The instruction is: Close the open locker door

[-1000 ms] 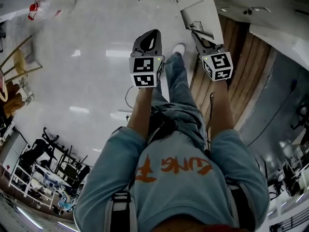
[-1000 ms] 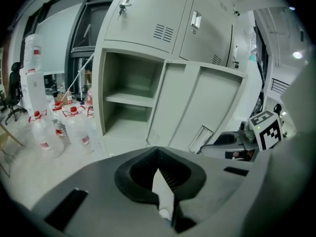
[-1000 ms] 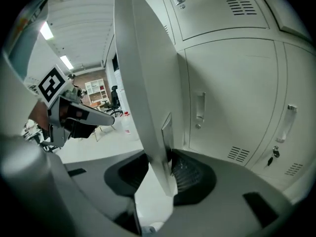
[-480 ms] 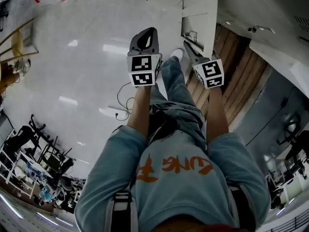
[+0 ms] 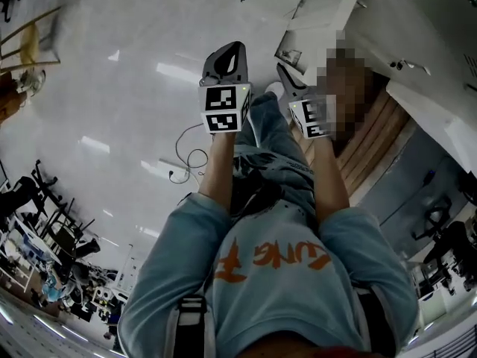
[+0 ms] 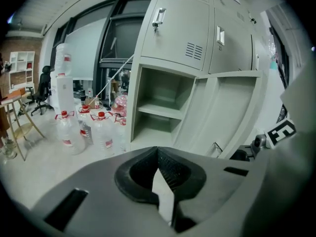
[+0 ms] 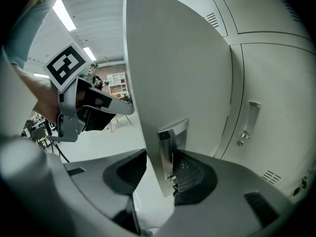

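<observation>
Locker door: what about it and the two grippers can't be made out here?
Head view: a mosaic patch covers part of the right gripper and what lies beside it.
Right gripper view: its jaws have just been opening astride the locker door edge; the door blocks the compartment behind.
Left gripper view: the left gripper cuts off the door's bottom; labels on the bottles are too small.

Lab or workshop hall: metal lockers, water bottles, office chair.

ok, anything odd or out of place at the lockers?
Only one locker door stands open, baring its shelf; neighbouring doors in view are shut. Its edge sits between the right tool's jaws, which have just been opening. No damage or spills visible.
</observation>
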### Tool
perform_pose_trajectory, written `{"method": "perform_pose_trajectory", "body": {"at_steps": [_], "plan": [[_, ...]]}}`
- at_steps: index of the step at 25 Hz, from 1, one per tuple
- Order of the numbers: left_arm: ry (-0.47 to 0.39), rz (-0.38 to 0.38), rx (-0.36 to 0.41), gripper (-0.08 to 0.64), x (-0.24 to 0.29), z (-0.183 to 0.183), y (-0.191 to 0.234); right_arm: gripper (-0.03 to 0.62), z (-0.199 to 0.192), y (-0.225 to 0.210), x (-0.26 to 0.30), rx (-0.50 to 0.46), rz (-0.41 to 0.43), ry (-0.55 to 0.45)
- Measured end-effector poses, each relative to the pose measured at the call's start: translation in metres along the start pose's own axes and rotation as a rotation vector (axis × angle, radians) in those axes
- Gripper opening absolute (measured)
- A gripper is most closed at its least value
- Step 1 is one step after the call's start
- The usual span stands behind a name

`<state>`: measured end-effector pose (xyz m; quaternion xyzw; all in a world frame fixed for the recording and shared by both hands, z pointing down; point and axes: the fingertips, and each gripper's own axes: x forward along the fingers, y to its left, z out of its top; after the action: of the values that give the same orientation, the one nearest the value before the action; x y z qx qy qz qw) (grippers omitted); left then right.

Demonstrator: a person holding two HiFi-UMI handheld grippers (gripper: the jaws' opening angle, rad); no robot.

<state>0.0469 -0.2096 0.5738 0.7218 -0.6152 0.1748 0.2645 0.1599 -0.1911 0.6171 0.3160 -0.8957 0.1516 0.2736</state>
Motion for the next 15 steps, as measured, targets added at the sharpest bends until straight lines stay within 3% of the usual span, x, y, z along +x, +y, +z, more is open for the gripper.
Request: {"method": "perform_pose_trajectory", "body": {"at_steps": [7, 15], "plan": [[-0.006, -0.021, 0.013, 0.018, 0.004, 0.008, 0.032, 0.169, 0.028, 0.020, 0.038, 0.017, 0.004, -0.008], [0.044, -0.093, 0.030, 0.018, 0.022, 0.015, 0.064, 0.150, 0.065, 0.030, 0.086, 0.100, -0.063, -0.016]]}}
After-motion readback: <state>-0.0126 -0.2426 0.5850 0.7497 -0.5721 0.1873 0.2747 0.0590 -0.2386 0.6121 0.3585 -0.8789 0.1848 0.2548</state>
